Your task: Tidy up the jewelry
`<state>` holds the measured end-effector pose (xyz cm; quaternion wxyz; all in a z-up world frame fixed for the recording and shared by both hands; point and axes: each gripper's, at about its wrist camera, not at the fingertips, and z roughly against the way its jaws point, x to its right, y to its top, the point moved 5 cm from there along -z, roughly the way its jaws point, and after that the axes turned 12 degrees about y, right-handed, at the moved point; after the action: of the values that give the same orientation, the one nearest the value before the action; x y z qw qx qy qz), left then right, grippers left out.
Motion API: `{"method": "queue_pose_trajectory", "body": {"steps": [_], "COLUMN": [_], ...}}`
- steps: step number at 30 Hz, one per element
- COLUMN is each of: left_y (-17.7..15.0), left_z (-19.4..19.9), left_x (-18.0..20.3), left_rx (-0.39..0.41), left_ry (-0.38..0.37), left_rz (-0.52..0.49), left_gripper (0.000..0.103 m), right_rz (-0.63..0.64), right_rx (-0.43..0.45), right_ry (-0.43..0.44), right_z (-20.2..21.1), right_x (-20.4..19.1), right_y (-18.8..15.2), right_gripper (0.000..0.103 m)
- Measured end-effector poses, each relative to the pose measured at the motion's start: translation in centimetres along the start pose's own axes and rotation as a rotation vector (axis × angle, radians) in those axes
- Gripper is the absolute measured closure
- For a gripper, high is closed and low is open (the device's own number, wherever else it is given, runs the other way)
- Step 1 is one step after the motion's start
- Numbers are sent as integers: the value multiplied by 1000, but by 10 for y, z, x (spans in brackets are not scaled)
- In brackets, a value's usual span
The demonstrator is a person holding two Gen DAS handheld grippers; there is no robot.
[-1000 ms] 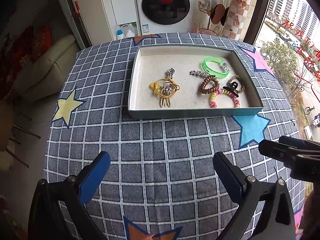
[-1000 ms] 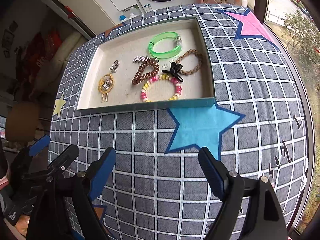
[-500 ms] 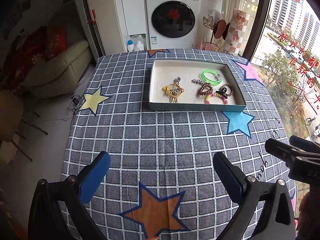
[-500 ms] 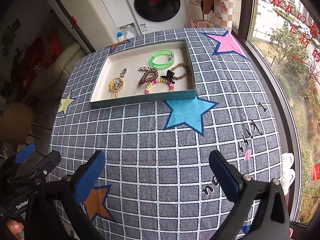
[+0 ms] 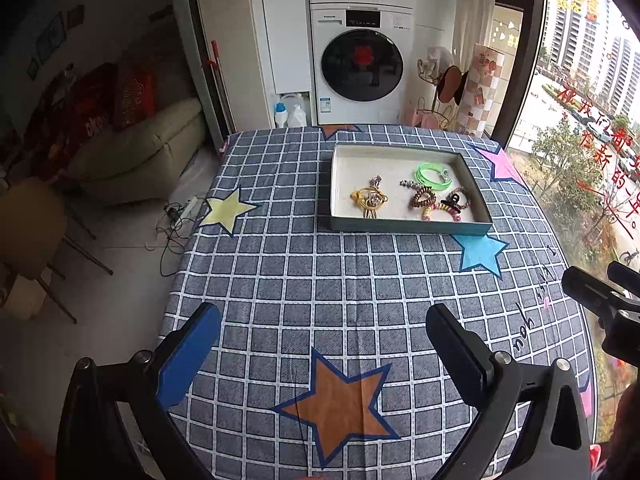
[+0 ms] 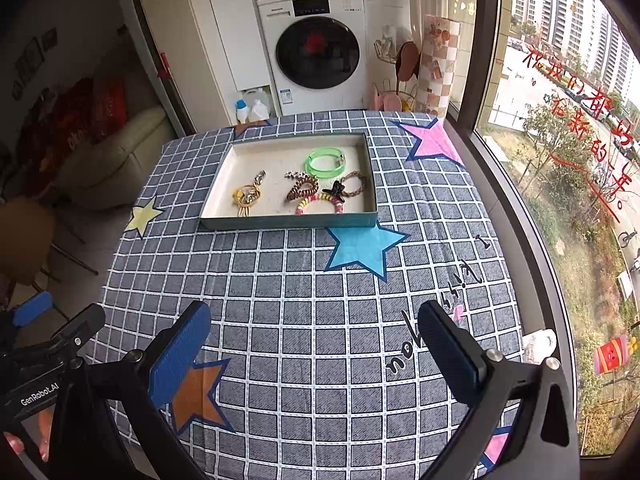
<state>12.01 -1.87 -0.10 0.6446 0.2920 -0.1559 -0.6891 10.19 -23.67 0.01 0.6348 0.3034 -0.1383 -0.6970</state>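
A shallow tray (image 5: 408, 227) (image 6: 288, 222) stands on the far half of the checked tablecloth. In it lie a green bangle (image 5: 433, 172) (image 6: 325, 162), a yellow ring piece (image 5: 369, 198) (image 6: 246, 195), a brown coil tie (image 5: 422, 198) (image 6: 302, 191), a black claw clip (image 5: 451, 201) (image 6: 334, 191), a beaded bracelet (image 5: 440, 212) (image 6: 318, 204) and a brown braided bracelet (image 6: 356, 184). My left gripper (image 5: 322, 350) is open and empty, far in front of the tray. My right gripper (image 6: 314, 350) is open and empty too.
The table (image 5: 320, 280) carries star patches. A washing machine (image 5: 362, 66), a sofa (image 5: 140, 156) and a chair (image 5: 28, 232) stand beyond the table's edges. A window (image 6: 560, 120) runs along the right side. The other gripper shows at each view's edge (image 5: 600, 300) (image 6: 48, 356).
Both grippers have pulled back and up from the tray, which now looks much smaller and farther. Both stay open and empty. The jewelry has not moved.
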Motion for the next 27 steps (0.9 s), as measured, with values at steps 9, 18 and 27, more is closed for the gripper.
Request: {"method": "queue_pose_trajectory", "body": {"steps": [9, 18, 27], "left_y": [6, 10, 10], "left_z": [15, 19, 22], "left_x": [-6, -10, -8], "left_rx": [42, 49, 56], "left_ry": [23, 17, 20], "left_rz": [-6, -1, -3], "left_gripper": [0, 0, 0], "right_rz": [61, 52, 54], "right_rx": [77, 110, 116], "right_ry": [-44, -63, -58], "right_z": [25, 34, 36], "right_x": [-18, -21, -22], "right_y": [12, 16, 17], "right_gripper": [0, 0, 0]}}
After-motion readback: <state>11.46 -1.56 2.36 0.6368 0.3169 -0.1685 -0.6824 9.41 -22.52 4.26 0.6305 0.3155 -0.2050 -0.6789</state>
